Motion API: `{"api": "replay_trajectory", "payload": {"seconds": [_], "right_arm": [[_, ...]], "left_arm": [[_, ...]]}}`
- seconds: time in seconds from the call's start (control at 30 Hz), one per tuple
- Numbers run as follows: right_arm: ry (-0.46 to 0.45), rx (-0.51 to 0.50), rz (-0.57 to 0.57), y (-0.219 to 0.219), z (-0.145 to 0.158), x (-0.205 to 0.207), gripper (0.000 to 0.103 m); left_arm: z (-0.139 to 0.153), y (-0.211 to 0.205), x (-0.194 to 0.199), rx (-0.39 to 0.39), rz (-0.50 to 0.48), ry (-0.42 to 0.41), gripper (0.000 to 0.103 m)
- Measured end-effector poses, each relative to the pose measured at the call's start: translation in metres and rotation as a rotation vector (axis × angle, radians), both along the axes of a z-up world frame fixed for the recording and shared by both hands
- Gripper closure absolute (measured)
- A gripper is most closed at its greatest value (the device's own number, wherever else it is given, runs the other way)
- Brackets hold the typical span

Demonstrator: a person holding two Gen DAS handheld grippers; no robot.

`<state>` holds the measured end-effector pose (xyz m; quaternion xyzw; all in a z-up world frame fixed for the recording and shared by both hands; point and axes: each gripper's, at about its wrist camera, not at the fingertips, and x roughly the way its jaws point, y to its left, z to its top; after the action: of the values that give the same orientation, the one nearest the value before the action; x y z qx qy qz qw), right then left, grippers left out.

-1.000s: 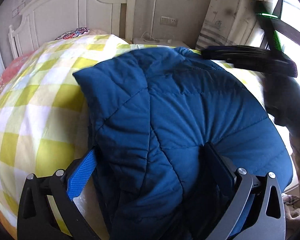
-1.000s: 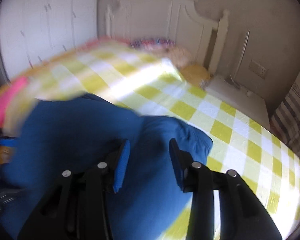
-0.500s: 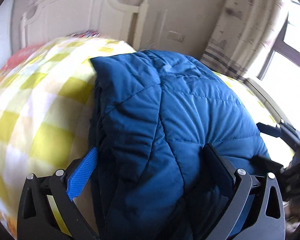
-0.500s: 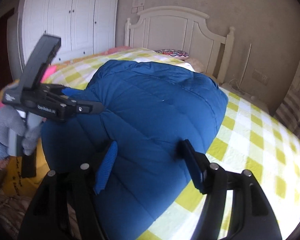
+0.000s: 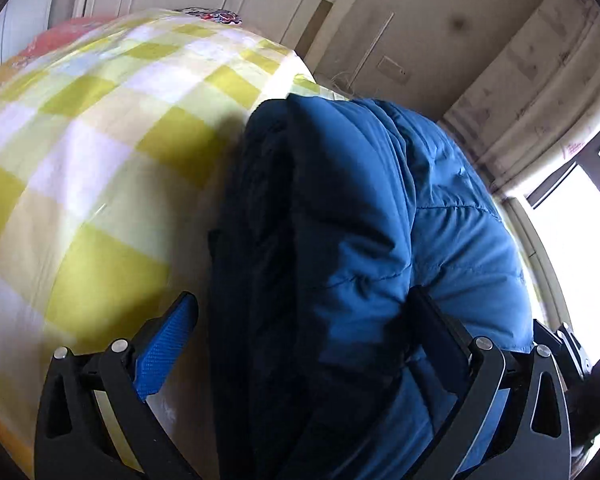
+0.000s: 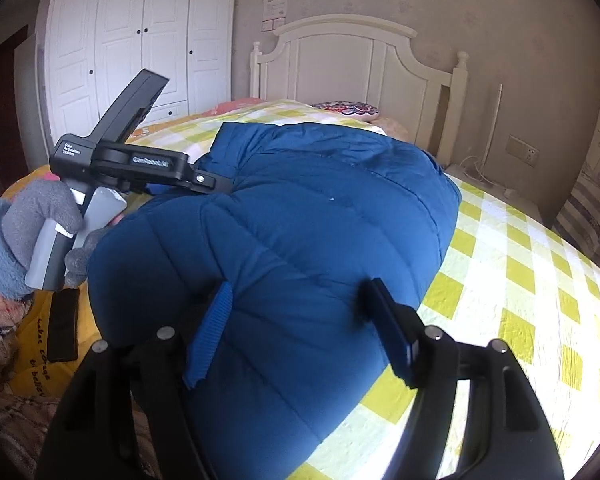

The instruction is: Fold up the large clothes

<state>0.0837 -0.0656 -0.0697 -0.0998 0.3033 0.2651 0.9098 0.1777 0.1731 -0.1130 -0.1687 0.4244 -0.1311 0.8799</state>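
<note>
Right wrist view shows the left gripper (image 6: 220, 182), held in a grey-gloved hand (image 6: 28, 232), reaching level into the blue quilted jacket (image 6: 300, 240) folded on the yellow-checked bedspread (image 6: 520, 280). Both grippers straddle puffy fabric, jaws spread wide; whether either pinches it cannot be told. Since a second ago the left gripper (image 5: 304, 320) has swung leftward. The right gripper (image 6: 300, 320) rests low.
</note>
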Motion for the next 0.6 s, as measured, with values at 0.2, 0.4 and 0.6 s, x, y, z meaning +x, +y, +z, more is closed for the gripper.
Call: {"api": "replay_trajectory", "payload": {"seconds": [0.2,0.4,0.6], "right_arm": [[0.111,0.174,-0.055,-0.042,0.016,0.010,0.027],[0.434,0.483,-0.101,-0.093,-0.012,0.043,0.007],[0.560,0.494,-0.033,-0.057,-0.044,0.059,0.002]], "left_arm": [[0.009,-0.002,-0.008,0.060,-0.016,0.027,0.004],[-0.018,0.030,-0.018,-0.184,-0.120,0.150,0.004],[-0.036,0.034,-0.018,-0.312,-0.144,0.127,0.004]]}}
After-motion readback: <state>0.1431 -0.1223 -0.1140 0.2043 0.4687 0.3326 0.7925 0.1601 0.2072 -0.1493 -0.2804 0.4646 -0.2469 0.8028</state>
